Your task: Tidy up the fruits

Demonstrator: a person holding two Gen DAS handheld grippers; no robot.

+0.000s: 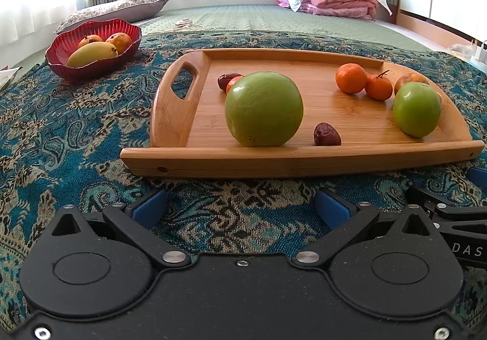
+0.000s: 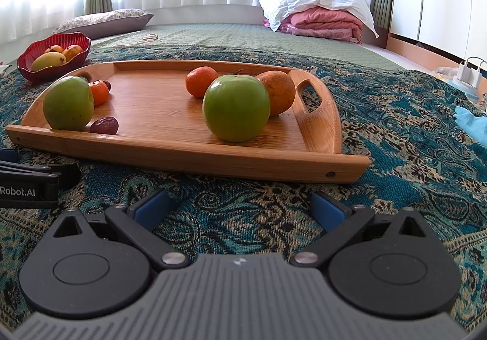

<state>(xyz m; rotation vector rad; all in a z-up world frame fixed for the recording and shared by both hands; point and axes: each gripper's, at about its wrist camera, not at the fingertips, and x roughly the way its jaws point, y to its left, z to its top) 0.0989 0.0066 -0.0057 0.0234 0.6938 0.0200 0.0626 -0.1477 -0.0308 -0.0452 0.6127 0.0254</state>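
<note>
From the left wrist view, the left gripper (image 1: 240, 206) sits low over the patterned teal cloth (image 1: 76, 139), its blue-padded fingers (image 1: 149, 206) spread wide with nothing between them. Just ahead lies the wooden tray (image 1: 304, 160). On it, a large green fruit (image 1: 264, 108) stands near the front rim with a dark red date (image 1: 327, 134) just beside it. Behind that fruit a second date (image 1: 226, 80) and a small orange fruit (image 1: 233, 82) peek out. Toward the tray's right end are two tangerines (image 1: 351, 78), touching, another green fruit (image 1: 417, 109) and a brownish-orange fruit (image 1: 411, 79) behind it. A red bowl (image 1: 61, 66) stands apart to the tray's left, holding a yellow mango (image 1: 91, 54) and two orange-skinned fruits. Part of the right gripper shows at the right edge.

From the right wrist view, the right gripper (image 2: 240, 207) also hovers over the cloth before the tray (image 2: 213, 163), fingers (image 2: 330, 209) spread and holding nothing. The nearer green fruit (image 2: 236, 107) touches the brownish-orange fruit (image 2: 278, 92); a tangerine (image 2: 201, 81) sits behind. The other green fruit (image 2: 68, 102) is at the tray's left end, a date (image 2: 104, 126) beside it. The red bowl (image 2: 45, 73) stands beyond the tray's left end
</note>
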